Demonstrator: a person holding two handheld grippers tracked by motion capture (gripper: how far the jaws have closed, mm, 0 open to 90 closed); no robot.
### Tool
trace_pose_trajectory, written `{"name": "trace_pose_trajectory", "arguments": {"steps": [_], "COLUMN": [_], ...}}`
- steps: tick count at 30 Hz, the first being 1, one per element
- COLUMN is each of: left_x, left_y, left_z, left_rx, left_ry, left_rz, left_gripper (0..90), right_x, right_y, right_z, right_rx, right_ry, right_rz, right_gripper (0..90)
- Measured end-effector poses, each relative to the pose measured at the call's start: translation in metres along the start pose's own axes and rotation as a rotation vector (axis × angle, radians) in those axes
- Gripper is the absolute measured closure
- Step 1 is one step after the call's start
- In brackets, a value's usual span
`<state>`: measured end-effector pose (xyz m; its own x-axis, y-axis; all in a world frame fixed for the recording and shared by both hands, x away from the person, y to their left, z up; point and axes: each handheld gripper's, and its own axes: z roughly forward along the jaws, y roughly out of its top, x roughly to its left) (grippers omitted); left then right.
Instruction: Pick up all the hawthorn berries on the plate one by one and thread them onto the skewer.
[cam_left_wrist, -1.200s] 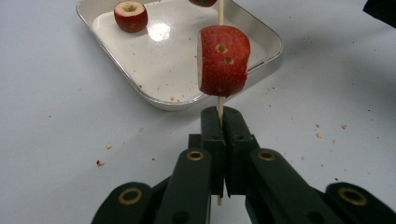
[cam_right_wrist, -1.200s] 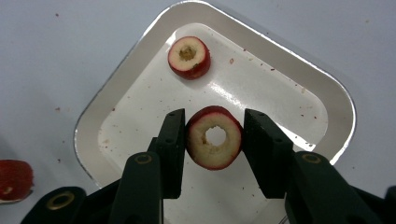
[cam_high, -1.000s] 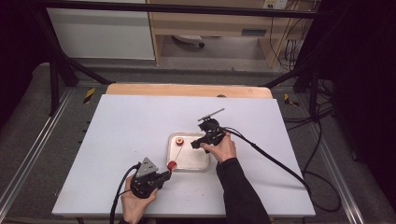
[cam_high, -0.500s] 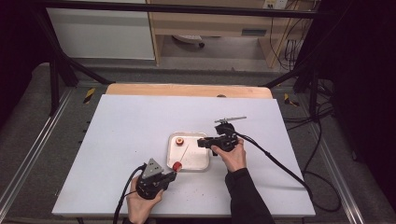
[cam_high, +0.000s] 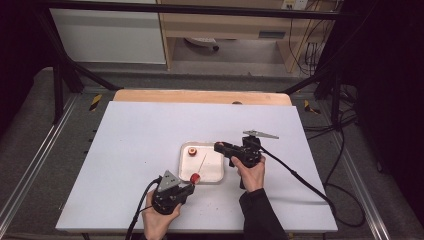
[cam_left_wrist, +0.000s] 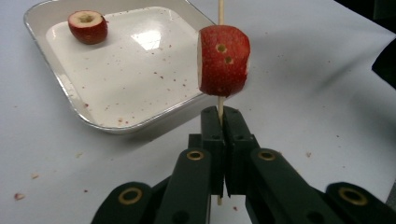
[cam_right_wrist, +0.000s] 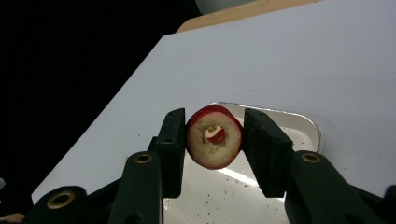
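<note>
The broad white tabletop (cam_high: 150, 150) spreads before me, and near its middle sits the shallow white rectangular tray with a metal rim (cam_high: 186, 172), speckled with red crumbs. My two grippers flank it. My left gripper (cam_high: 187, 187) rests low at the near corner of the tray, jaws pressed fully together on the butt end of a thin wooden skewer (cam_left_wrist: 220, 14); in the left gripper view the stick runs straight away from those jaws, out over the tray. A cut piece of red fruit with two holes in its skin (cam_left_wrist: 223, 60) is already threaded on it just beyond the jaw tips. My right gripper (cam_high: 220, 148) is at the tray's far right corner, pointing leftward across the tray, jaws partly parted and clamped on either side of a round red fruit piece with pale flesh and a hollowed core (cam_right_wrist: 214, 136); the cut face with its core hole looks back along the jaws toward the camera. A third piece, a red fruit half with a hollow top (cam_left_wrist: 87, 26), lies loose in the tray's far left corner. What the coming move turns on, I judge, is the skewer's long axis: its free tip points away from me, slanting slightly to the right in the high view, while the held fruit sits to the right of that tip. So I would need to bring the fruit over to the tip and line its hollow core up with the stick.
</note>
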<state>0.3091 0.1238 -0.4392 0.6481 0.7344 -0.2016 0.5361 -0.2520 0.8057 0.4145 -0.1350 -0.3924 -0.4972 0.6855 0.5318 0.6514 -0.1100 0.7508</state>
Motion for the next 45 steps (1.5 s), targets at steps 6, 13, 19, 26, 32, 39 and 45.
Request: {"name": "trace_pose_trajectory", "arguments": {"steps": [6,13,19,26,32,39,45], "left_x": [-0.008,-0.016,-0.021,-0.024,-0.023,-0.021,-0.021], "left_y": [0.001,0.004,0.008,0.011,0.012,0.012,0.013], "left_z": [0.006,0.012,0.018,0.025,0.025,0.025,0.024], "left_rx": [-0.013,-0.023,-0.036,-0.042,-0.054,-0.063,-0.070], "left_ry": [-0.011,-0.010,-0.015,-0.023,-0.022,-0.023,-0.025], "left_rz": [-0.026,-0.055,-0.076,-0.097,-0.106,-0.109,-0.113], "left_gripper": [88.3,88.3,88.3,88.3,88.3,88.3,88.3], "right_x": [0.002,0.004,0.007,0.010,0.012,0.013,0.012], "right_y": [-0.005,-0.009,-0.012,-0.014,-0.015,-0.017,-0.018], "right_z": [-0.001,-0.002,-0.002,-0.003,-0.004,-0.004,-0.002], "right_rx": [-0.081,-0.170,-0.226,-0.263,-0.270,-0.274,-0.265], "right_ry": [0.027,0.049,0.076,0.095,0.110,0.112,0.114], "right_rz": [0.023,0.040,0.048,0.046,0.057,0.052,0.052], "right_gripper": [61.0,61.0,61.0,61.0,61.0,61.0,61.0]}}
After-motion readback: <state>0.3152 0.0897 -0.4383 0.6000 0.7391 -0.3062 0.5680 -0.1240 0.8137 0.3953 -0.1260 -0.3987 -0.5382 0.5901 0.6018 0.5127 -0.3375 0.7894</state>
